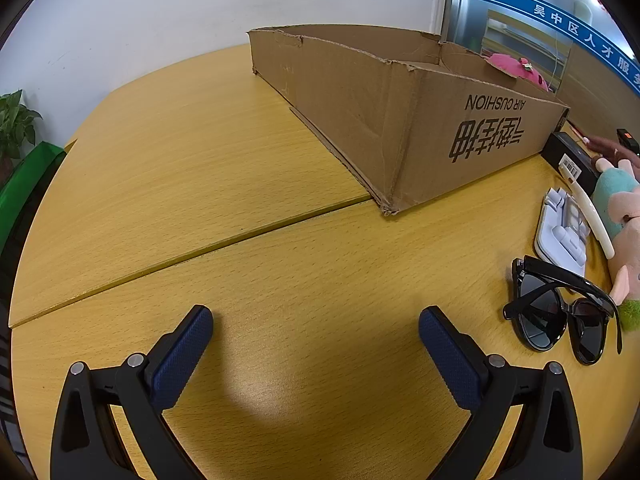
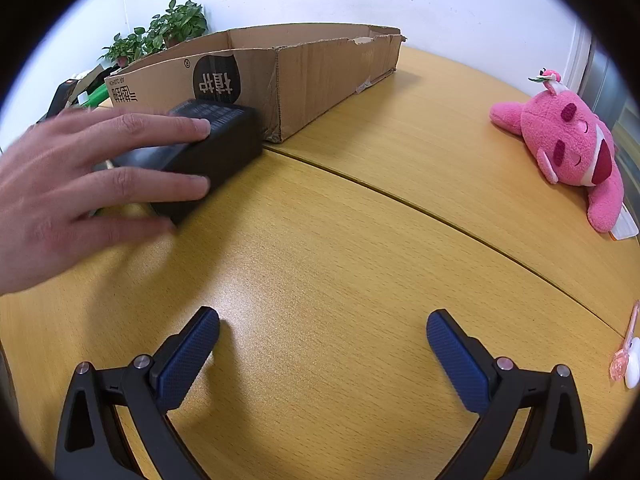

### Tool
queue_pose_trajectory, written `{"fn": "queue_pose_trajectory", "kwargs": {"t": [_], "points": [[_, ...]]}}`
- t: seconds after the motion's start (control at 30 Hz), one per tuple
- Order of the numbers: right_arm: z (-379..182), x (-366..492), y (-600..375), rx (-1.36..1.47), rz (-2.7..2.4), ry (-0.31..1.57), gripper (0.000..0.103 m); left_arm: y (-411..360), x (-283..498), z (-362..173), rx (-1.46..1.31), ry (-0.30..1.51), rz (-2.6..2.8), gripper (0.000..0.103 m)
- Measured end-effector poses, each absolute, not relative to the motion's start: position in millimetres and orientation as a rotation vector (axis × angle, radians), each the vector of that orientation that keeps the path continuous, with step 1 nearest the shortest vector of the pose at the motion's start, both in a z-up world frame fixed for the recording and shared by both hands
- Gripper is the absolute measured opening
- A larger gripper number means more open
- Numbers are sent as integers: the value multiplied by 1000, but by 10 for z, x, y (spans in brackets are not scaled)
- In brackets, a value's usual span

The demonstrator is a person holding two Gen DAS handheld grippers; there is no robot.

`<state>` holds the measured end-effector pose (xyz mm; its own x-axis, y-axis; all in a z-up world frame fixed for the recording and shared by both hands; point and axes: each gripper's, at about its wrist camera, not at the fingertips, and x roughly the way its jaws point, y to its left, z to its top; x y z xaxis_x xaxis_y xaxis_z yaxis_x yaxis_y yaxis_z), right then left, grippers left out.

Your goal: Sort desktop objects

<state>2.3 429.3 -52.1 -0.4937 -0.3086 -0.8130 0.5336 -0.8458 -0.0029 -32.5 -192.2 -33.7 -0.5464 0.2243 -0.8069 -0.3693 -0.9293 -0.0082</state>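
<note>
Both hand-held grippers, left (image 1: 316,330) and right (image 2: 323,334), spread wide, empty, over bare worktop (image 1: 240,240). I'd wait: bare hand (image 2: 80,184) on black box (image 2: 216,148); then take sunglasses (image 1: 560,316) by frame into cardboard box (image 1: 400,120).

Hand (image 2: 80,184) blurred, hides part of black box (image 2: 224,140); plush toy (image 1: 622,216) cut by frame edge.

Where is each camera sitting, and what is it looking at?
Left wrist: sits on the left gripper, jaws open, facing the cardboard box and sunglasses.
Right wrist: sits on the right gripper, jaws open, facing the pink plush; a bare hand touches a black box.
Shared: cardboard box, wooden table.
</note>
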Motion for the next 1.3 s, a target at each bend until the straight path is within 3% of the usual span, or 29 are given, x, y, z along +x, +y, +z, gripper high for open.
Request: {"fn": "queue_pose_trajectory", "kwargs": {"t": [0.5,1.3], "points": [[-521,30,4286,1196,-2331,350,103,-1327,-174,-454,-1238,265,2439,103],[-510,46,4279,1197,-2330,349,103,-1480,236,-477,-1324,135,2616,103]]}}
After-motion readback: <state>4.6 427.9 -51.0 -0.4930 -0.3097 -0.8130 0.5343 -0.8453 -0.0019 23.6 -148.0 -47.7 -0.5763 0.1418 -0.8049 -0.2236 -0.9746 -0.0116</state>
